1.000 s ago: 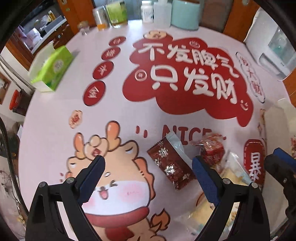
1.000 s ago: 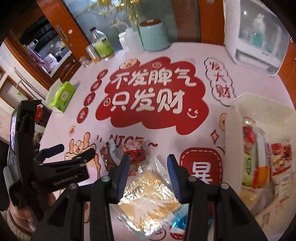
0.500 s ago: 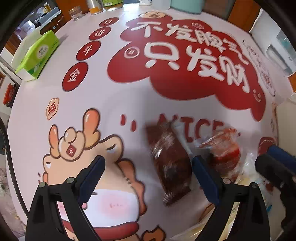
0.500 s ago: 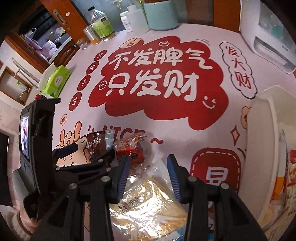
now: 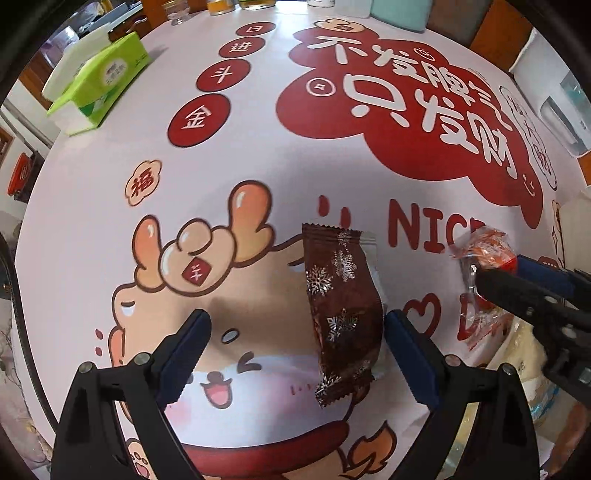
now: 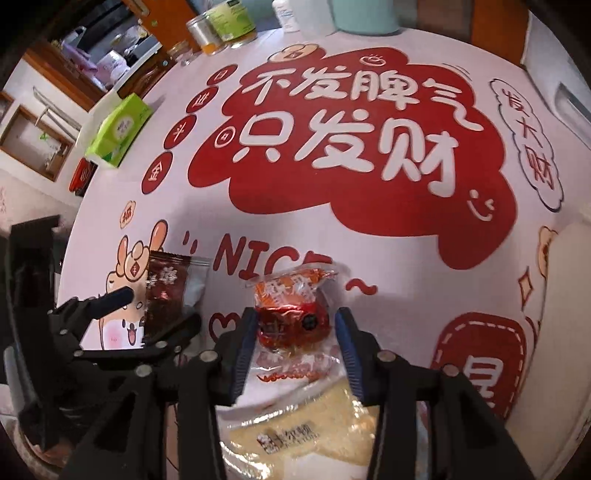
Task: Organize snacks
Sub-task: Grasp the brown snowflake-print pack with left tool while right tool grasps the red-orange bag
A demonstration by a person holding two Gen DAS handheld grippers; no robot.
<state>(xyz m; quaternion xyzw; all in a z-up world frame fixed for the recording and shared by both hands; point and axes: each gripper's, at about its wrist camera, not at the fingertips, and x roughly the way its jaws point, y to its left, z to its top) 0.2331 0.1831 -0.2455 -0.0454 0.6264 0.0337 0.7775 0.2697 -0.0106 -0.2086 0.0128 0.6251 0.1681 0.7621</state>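
Pink printed tablecloth (image 5: 110,229) with a red cloud of white Chinese characters and a cartoon deer covers the round table; at its far left edge sits a green tissue pack (image 5: 101,79), with jars and bottles (image 6: 221,22) along the back. Nearer, the left gripper (image 5: 297,338) stands wide, its blue pads either side of a brown snowflake-print snack packet (image 5: 340,310) lying flat on the deer's face, the right pad just beside the packet. To the right, the right gripper (image 6: 297,330) brackets a red-and-orange wrapped snack (image 6: 295,310), jaws narrow, the left pad touching the wrapper. Below it lies a clear bag of yellow pastry (image 6: 314,424), and a white container's rim (image 6: 569,295) shows at far right
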